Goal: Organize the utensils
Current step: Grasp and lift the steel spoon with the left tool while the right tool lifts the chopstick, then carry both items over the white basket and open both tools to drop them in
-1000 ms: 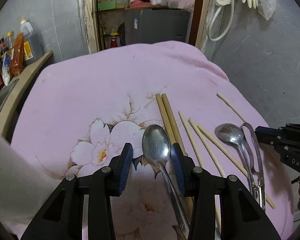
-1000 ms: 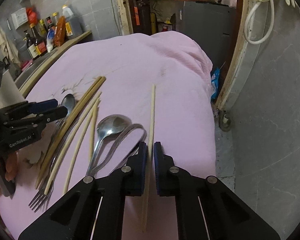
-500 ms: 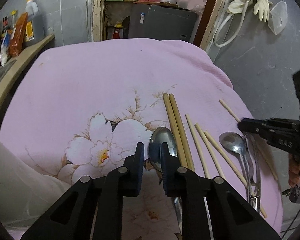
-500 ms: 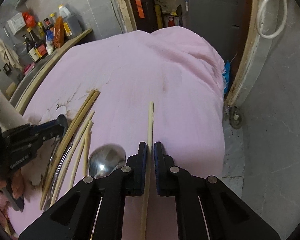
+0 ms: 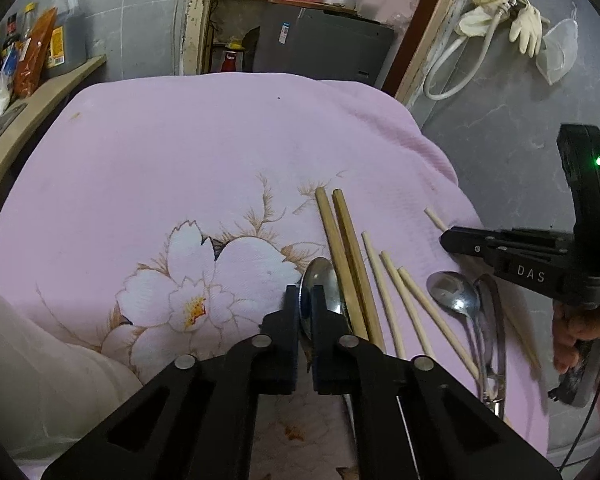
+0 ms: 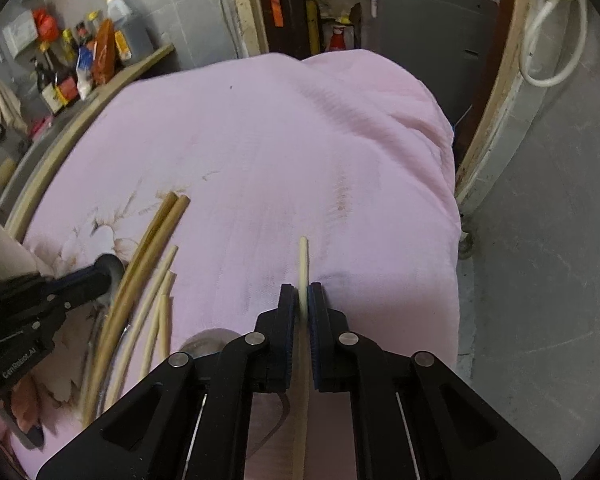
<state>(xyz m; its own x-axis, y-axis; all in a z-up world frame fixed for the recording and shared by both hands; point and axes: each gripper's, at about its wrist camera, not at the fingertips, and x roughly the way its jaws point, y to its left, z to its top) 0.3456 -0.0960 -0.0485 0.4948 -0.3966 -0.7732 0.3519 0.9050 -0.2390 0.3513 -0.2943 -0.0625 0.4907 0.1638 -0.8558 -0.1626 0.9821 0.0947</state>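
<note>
Two grips: left hand-held gripper (image 5: 306, 298) clamping spoon (image 5: 320, 280); right hand-held gripper (image 6: 299, 300) pinching chopstick (image 6: 303, 264)

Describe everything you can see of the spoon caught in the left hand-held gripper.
The spoon is shiny, silver-coloured metal with an oval bowl that reflects the room. It lies on the pink flowered cloth, bowl pointing away from the camera, beside a pair of darker wooden chopsticks at its right. The left hand-held gripper has just been closing and is now shut on it near the bowl's base; the handle runs back beneath the gripper, mostly hidden.
</note>
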